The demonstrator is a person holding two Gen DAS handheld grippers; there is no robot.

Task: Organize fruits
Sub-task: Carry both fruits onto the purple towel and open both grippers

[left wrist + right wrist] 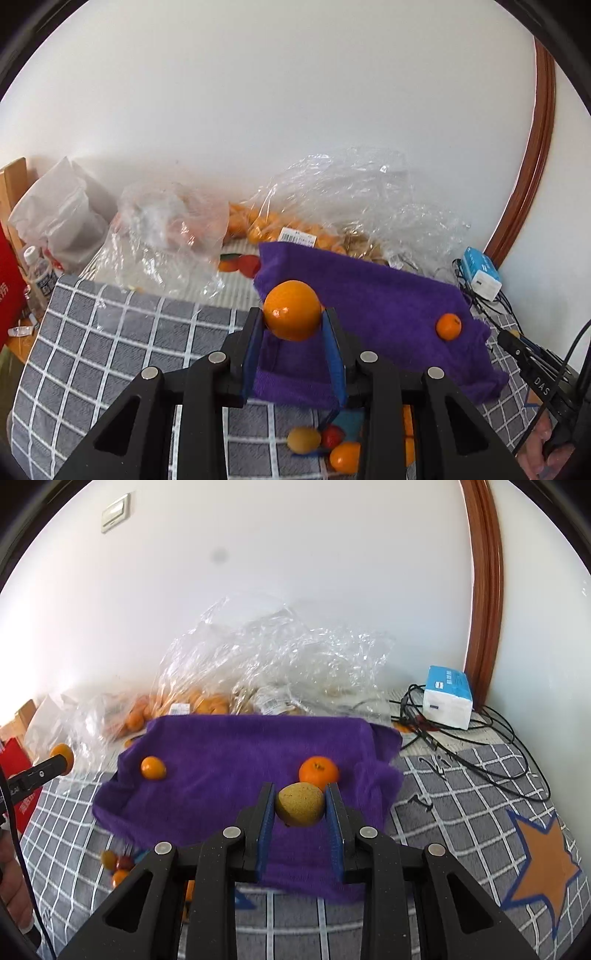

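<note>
The left claw is pinching a smooth, glossy orange above a fuzzy purple towel. The right claw is gripping a round, speckled yellow-green fruit, its exact kind being unclear, over that towel. Crinkled clear plastic bags behind are blurring more oranges.

Each fisheye camera is looking forward and downward along its own jaws, close above the purple towel. Both are sharing the towel, plastic bags and white wall.
</note>
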